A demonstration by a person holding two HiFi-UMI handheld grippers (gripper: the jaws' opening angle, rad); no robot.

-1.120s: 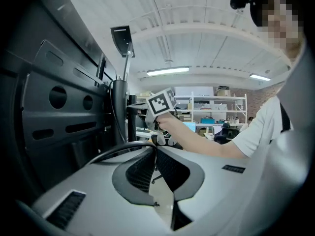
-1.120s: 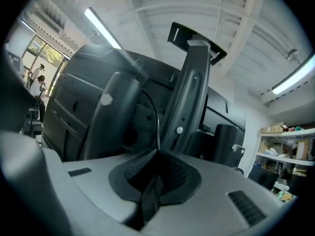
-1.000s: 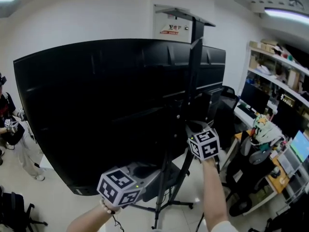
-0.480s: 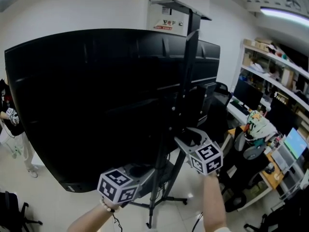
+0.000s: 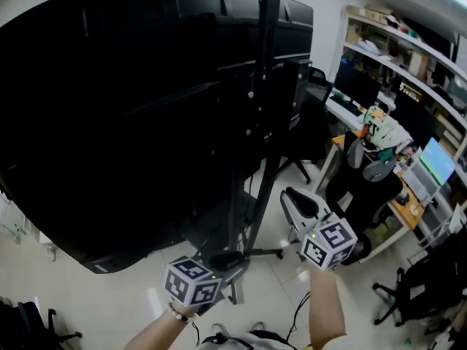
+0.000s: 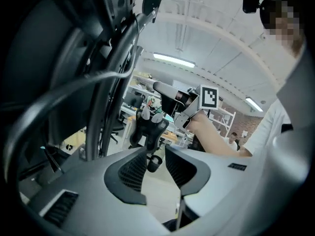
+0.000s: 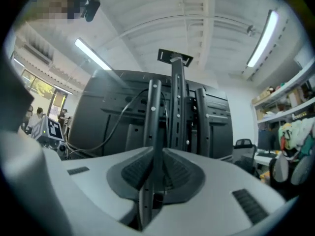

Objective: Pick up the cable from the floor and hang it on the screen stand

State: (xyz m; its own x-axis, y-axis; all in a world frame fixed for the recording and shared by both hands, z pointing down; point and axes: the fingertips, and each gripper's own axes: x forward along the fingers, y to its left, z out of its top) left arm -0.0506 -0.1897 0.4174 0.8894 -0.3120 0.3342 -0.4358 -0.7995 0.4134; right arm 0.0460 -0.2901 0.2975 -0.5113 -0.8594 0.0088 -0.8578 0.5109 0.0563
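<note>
The big black screen (image 5: 124, 122) hangs on a dark stand (image 5: 259, 122) with upright bars (image 7: 176, 107). A thin dark cable (image 7: 110, 127) is draped over the bars behind the screen and sags down to the left; it shows as a blurred grey loop (image 6: 64, 90) in the left gripper view. My left gripper (image 5: 228, 261) sits low by the stand's foot, jaws opening, with nothing between them. My right gripper (image 5: 299, 206) is right of the pole and apart from it, jaws closing to a narrow gap. One stand bar lines up behind that gap.
The stand's legs (image 5: 271, 253) spread over the pale tiled floor. Office chairs (image 5: 365, 188) and a desk with monitors (image 5: 430, 166) crowd the right side under shelves (image 5: 408, 57). People stand far off at the left (image 7: 37, 117).
The view has tilted down and closer to the stand's foot. Both grippers have dropped away from the stand's bars, the right one out to the right. The left jaws now stand apart.
</note>
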